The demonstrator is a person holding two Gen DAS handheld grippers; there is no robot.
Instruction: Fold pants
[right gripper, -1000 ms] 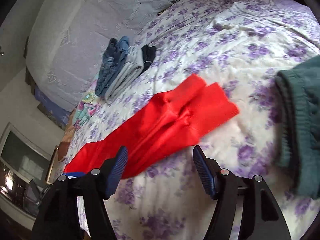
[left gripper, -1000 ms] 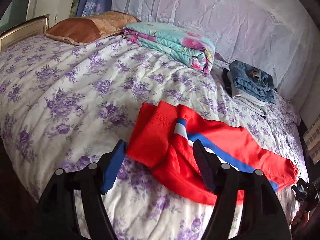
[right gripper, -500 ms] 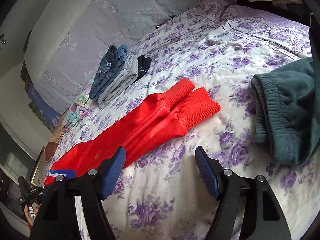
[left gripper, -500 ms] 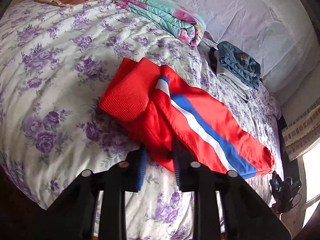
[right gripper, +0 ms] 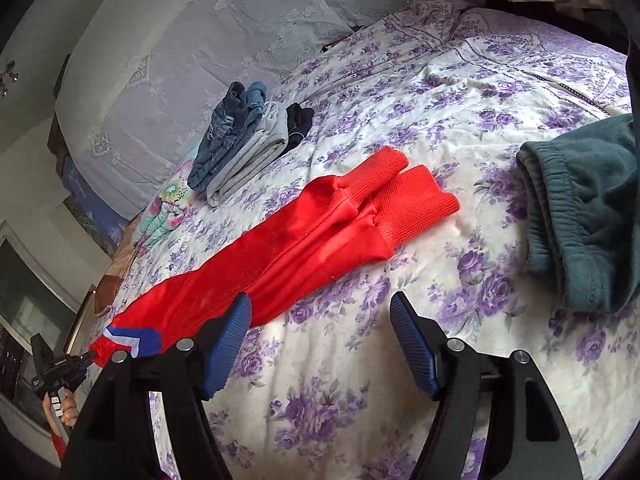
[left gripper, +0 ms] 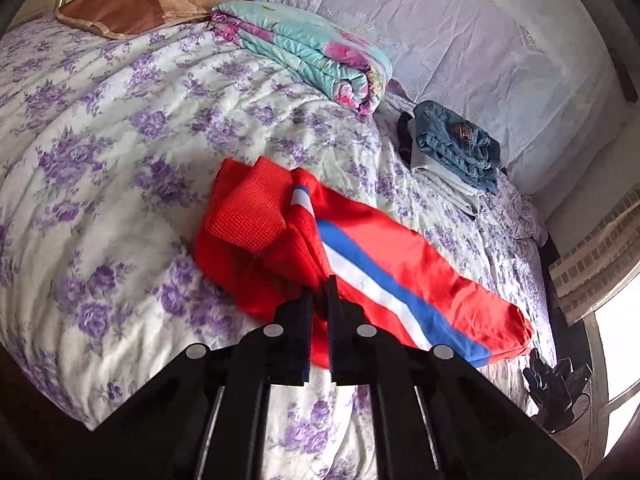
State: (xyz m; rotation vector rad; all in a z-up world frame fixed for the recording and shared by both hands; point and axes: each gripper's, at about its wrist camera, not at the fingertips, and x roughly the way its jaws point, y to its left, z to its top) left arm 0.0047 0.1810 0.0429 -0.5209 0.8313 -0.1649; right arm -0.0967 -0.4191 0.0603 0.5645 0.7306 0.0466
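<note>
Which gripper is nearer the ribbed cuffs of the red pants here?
Right. The right gripper hovers open over the bedspread, short of the cuffs. The left gripper is shut on the red pants at the opposite, striped end.

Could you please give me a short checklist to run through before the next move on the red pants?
1. Left tongs shut on the red pants near the waistband: ok.
2. Right tongs gripping the pants: not ok; open, nothing between them.
3. Both ribbed cuffs lying side by side: ok.
4. Legs lying flat along the floral bedspread: ok.
5. Green sweatpants apart from the cuffs: ok.
6. Folded jeans stack apart from the pants: ok.
</note>
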